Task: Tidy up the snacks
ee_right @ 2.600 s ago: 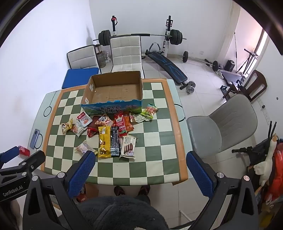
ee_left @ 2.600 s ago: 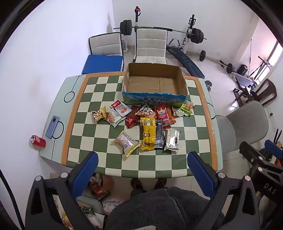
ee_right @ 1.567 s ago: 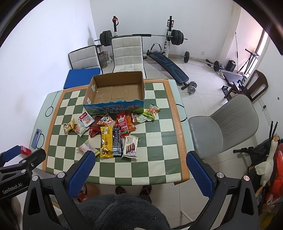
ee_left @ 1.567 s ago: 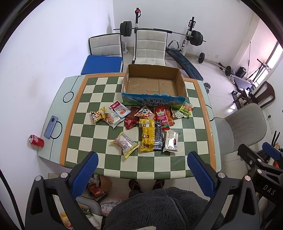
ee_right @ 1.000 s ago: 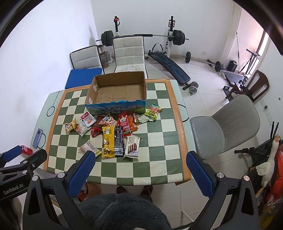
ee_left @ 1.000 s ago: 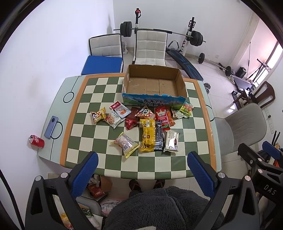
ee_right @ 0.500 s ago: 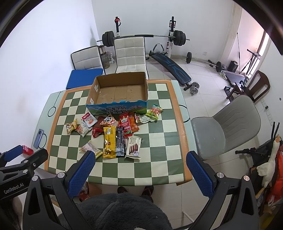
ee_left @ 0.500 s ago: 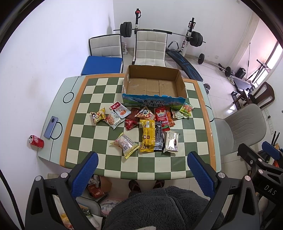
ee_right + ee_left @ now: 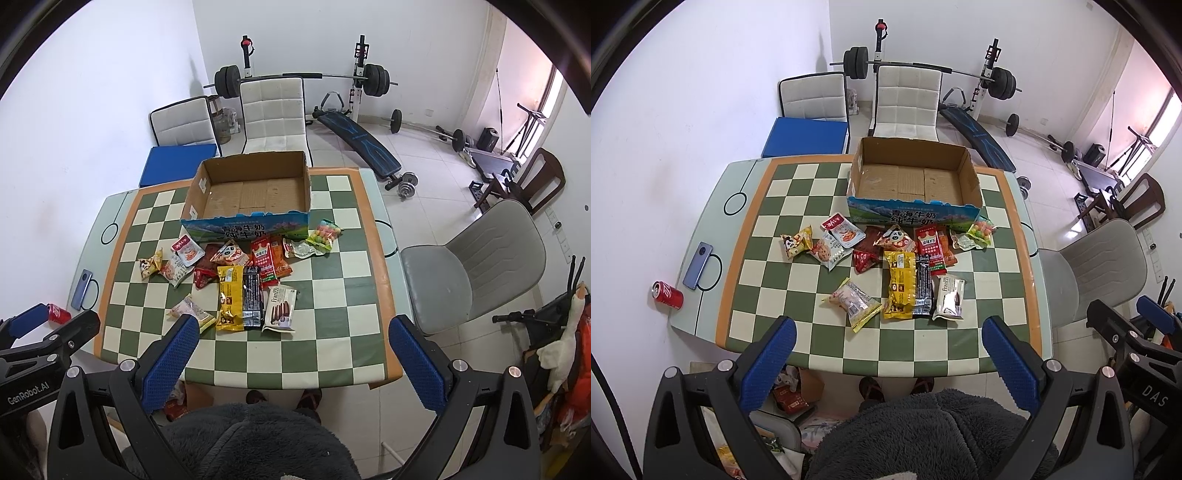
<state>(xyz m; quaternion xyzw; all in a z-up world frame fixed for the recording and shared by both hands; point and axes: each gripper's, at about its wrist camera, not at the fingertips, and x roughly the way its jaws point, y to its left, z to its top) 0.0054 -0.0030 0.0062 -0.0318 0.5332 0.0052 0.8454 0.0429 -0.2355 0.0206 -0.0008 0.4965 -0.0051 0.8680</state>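
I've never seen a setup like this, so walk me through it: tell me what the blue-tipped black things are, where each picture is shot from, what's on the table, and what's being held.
There is no robot here. A person holds a hand-held two-finger gripper in each hand, and each one carries a wide-angle camera looking along its fingers. The blue pads on black arms are those fingers: the left gripper in one picture, the right gripper in the other. Both views look down from high above the checkered table. On it sits an empty cardboard box, with a spread of snack packets in front of it. A phone and a red can lie at the table's left edge. Both grippers are open and hold nothing.
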